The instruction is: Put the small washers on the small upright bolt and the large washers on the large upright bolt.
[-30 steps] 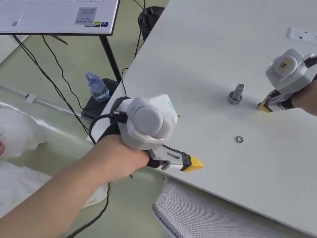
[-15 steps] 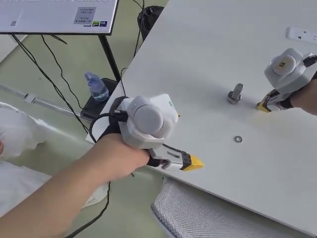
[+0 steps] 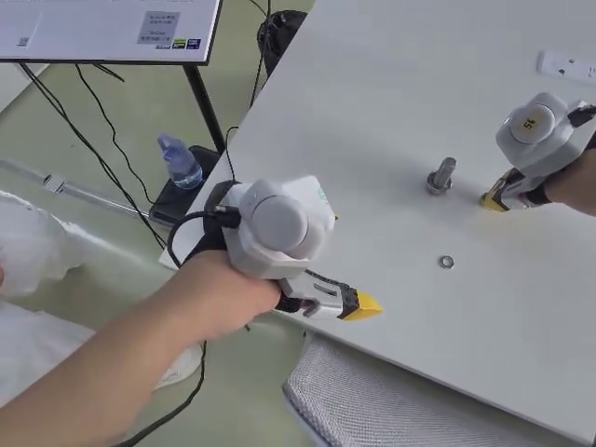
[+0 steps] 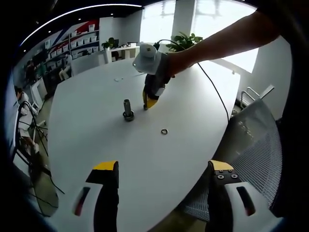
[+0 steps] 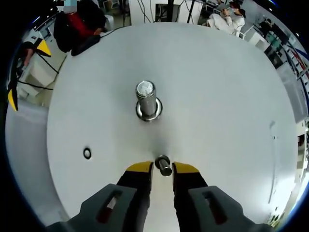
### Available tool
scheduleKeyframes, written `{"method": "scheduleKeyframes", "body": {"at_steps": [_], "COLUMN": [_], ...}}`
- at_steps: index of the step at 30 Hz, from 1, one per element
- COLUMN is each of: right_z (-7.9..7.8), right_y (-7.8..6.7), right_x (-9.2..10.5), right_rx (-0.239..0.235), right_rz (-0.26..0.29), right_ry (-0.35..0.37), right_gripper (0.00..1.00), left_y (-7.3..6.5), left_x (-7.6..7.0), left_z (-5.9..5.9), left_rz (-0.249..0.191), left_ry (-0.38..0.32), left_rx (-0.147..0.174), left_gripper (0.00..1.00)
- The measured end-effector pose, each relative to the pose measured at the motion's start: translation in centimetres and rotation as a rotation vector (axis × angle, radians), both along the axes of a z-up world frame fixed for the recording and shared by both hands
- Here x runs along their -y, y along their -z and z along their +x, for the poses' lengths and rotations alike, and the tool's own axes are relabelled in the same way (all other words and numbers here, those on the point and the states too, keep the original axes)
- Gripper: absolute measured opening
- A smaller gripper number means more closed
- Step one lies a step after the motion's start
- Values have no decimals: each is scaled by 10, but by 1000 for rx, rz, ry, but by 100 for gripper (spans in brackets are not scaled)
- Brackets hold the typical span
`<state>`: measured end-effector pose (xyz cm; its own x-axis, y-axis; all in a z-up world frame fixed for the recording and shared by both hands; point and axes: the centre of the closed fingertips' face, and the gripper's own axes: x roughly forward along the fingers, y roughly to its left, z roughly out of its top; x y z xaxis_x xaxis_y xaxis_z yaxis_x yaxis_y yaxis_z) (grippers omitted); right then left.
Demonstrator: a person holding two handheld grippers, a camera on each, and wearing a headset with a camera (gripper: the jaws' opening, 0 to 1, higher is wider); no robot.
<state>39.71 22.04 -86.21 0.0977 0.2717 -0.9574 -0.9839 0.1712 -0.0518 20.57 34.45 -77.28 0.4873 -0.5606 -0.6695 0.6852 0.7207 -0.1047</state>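
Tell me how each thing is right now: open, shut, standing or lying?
left gripper: open, holding nothing.
small bolt: standing up, between the right gripper's jaws.
right gripper: jaws close on both sides of the small bolt; can't tell if they squeeze it.
big bolt: standing up.
loose washer: lying flat, on no bolt.

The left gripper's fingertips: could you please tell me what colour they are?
Yellow; the fingertips show best in the left gripper view.
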Motion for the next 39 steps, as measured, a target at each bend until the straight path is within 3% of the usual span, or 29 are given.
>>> {"method": "scheduleKeyframes", "body": {"at_steps": [2,19,29,32,36,39], "right_z": [1,3,-3,1,2,0], "right_y": [1,-6,-24,-30,-38,-43], "right_x": [1,6,9,5,4,4], "right_rx": [-1,-2,-6,-2,21,16], "right_rz": [1,10,17,40,52,59], "right_ry": [8,-3,-20,-14,-19,-15], "right_gripper": [25,25,28,28,27,28], "left_y": [0,-2,-2,-6,-2,-5], "left_x": [-2,-1,0,2,5,9], "left_z": [1,1,0,3,2,2], "left_rz": [3,6,7,-24,5,-19], "left_ry": [-8,4,10,-10,7,8], "left_rx": [2,8,11,23,21,18], "left_gripper": [75,74,76,78,78,78]}}
